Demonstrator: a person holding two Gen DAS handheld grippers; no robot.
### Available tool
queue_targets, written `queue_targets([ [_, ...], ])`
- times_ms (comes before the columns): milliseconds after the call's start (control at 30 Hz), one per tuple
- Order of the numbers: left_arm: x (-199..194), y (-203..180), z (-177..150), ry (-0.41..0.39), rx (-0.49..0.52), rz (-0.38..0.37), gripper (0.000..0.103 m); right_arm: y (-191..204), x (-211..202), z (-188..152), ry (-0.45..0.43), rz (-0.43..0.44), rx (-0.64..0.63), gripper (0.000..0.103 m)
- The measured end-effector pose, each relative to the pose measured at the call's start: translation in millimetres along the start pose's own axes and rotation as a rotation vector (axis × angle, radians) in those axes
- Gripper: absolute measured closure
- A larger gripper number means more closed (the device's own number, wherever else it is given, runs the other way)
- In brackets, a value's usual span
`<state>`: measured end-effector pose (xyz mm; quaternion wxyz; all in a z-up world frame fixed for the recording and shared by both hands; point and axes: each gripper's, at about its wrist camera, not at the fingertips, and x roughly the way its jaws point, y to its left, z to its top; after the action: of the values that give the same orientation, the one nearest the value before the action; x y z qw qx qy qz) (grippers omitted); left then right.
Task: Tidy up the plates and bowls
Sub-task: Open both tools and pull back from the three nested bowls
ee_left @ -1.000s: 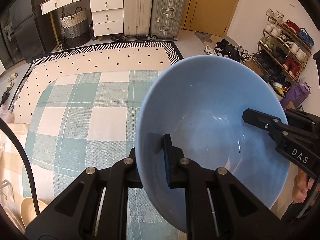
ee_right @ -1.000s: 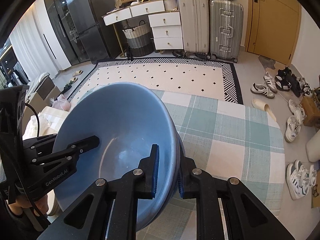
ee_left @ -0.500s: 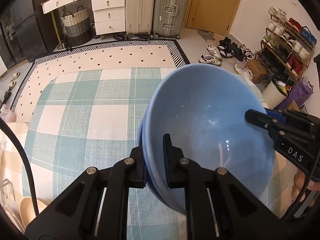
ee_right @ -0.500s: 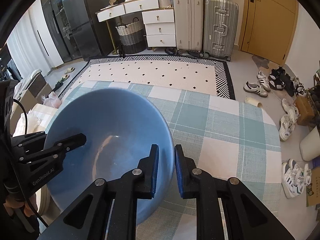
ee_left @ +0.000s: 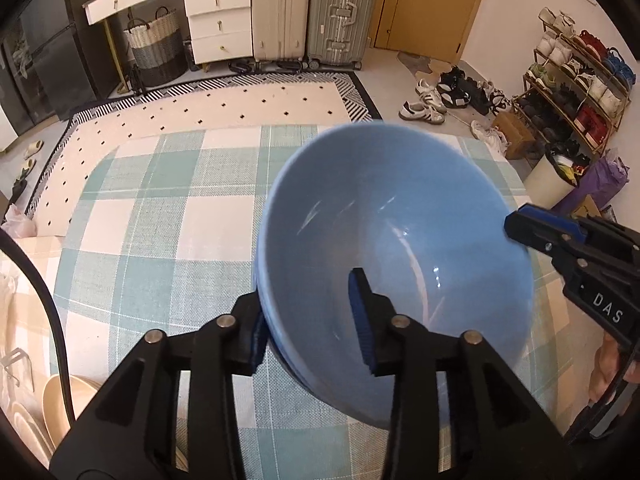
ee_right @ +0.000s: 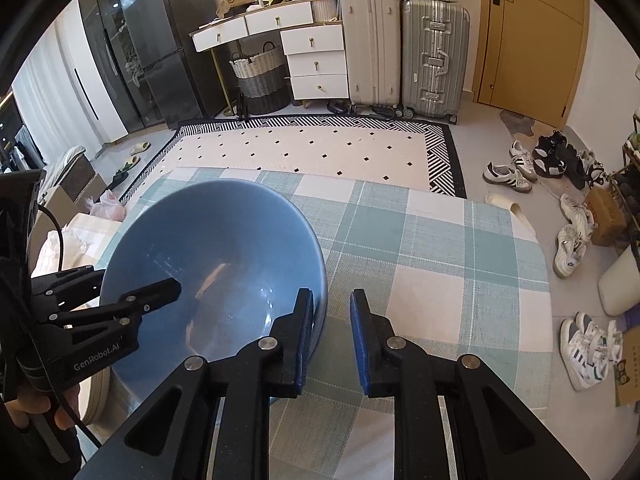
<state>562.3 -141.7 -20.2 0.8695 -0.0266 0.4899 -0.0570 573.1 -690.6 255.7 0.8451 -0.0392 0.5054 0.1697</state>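
Observation:
A blue bowl sits nested in a second blue bowl, on the green checked tablecloth. My left gripper is open, its fingers straddling the bowls' near rim with a gap. The bowl also shows in the right wrist view. My right gripper is open and empty; its left finger lies against the bowl's right rim. It shows at the bowl's right in the left wrist view.
Beige plates lie stacked at the table's near left edge. The table's far edge meets a patterned rug. Suitcases, drawers and a basket stand at the back. Shoes lie right of the table.
Both grippers lowered the blue bowl into the one beneath it, then opened. The right gripper has let go and drawn back to the right of the rim.

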Motion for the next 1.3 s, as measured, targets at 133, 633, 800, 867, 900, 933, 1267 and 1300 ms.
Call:
queue_targets([
  [133,-15.8,0.5,2.0,-0.056,-0.003,0.027,0.037,0.1,-2.0,-1.6,0.001,0.003,0.006,0.081],
  [633,-45.1,15.8,-4.9,-0.068,-0.016,0.052,0.025,14.6,-26.6,-13.0,-0.02,0.071,0.01,0.027],
  [800,-50.4,19.3,-8.2,-0.074,-0.023,0.044,0.023,23.8,-34.5,-16.3,-0.023,0.079,-0.005,0.017],
  [867,-51.5,20.1,-9.3,-0.073,-0.025,0.032,0.021,26.5,-36.6,-17.3,-0.023,0.083,-0.008,0.011],
  [900,-52.1,20.3,-10.3,-0.073,-0.024,0.027,0.02,27.3,-37.6,-17.8,-0.024,0.085,-0.008,0.01],
  [933,-52.9,20.4,-11.4,-0.072,-0.023,0.024,0.019,28.1,-39.1,-18.5,-0.028,0.086,-0.008,0.008],
  [1267,-54.6,29.0,-13.7,-0.084,-0.054,0.018,0.002,29.7,-42.7,-22.5,-0.038,0.072,-0.003,0.005],
  [1300,-53.5,30.1,-13.6,-0.084,-0.058,0.02,0.002,29.5,-41.8,-22.3,-0.036,0.072,-0.002,0.005],
])
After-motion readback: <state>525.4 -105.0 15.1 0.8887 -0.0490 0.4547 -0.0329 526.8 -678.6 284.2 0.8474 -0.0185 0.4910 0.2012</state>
